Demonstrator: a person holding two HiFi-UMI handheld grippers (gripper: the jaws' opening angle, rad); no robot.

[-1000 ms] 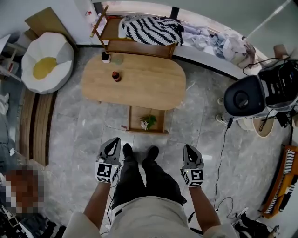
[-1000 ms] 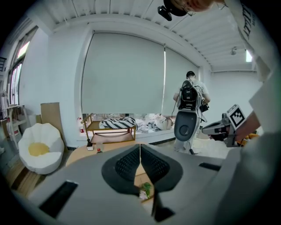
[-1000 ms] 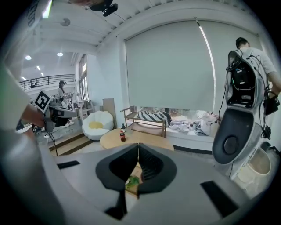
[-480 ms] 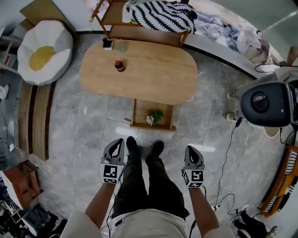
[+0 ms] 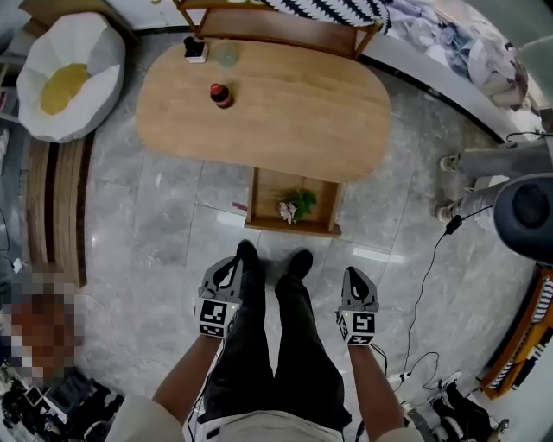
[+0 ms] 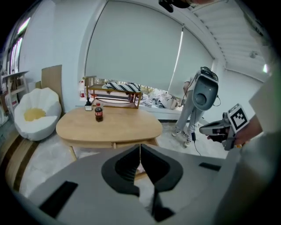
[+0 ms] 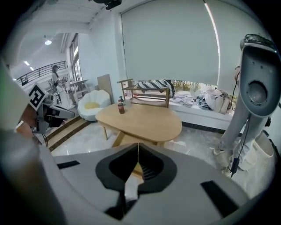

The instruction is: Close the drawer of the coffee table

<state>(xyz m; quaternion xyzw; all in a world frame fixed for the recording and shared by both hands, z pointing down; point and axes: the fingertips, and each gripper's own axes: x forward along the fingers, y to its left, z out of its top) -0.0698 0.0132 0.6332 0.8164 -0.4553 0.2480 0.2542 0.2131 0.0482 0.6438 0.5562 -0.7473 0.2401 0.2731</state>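
An oval wooden coffee table [image 5: 285, 121] stands on the grey tiled floor, and its drawer [image 5: 270, 227] is pulled out toward me with a small green plant [image 5: 297, 205] inside. My left gripper [image 5: 228, 266] hangs shut and empty beside my left leg, short of the drawer's front. My right gripper [image 5: 356, 278] is shut and empty too, beside my right leg. In the left gripper view the table [image 6: 109, 125] lies ahead beyond the closed jaws; the right gripper view shows the table [image 7: 140, 119] likewise.
A dark soda bottle [image 5: 221, 94] and a small black-and-white object [image 5: 195, 49] stand on the tabletop. A white beanbag [image 5: 65, 73] sits at the far left, a wooden bench [image 5: 285, 26] behind the table, a grey robot [image 5: 518, 203] and floor cables [image 5: 423, 285] at the right.
Both grippers have sunk lower, and the table and its drawer now appear larger and nearer in the head view. Both jaws stayed shut.
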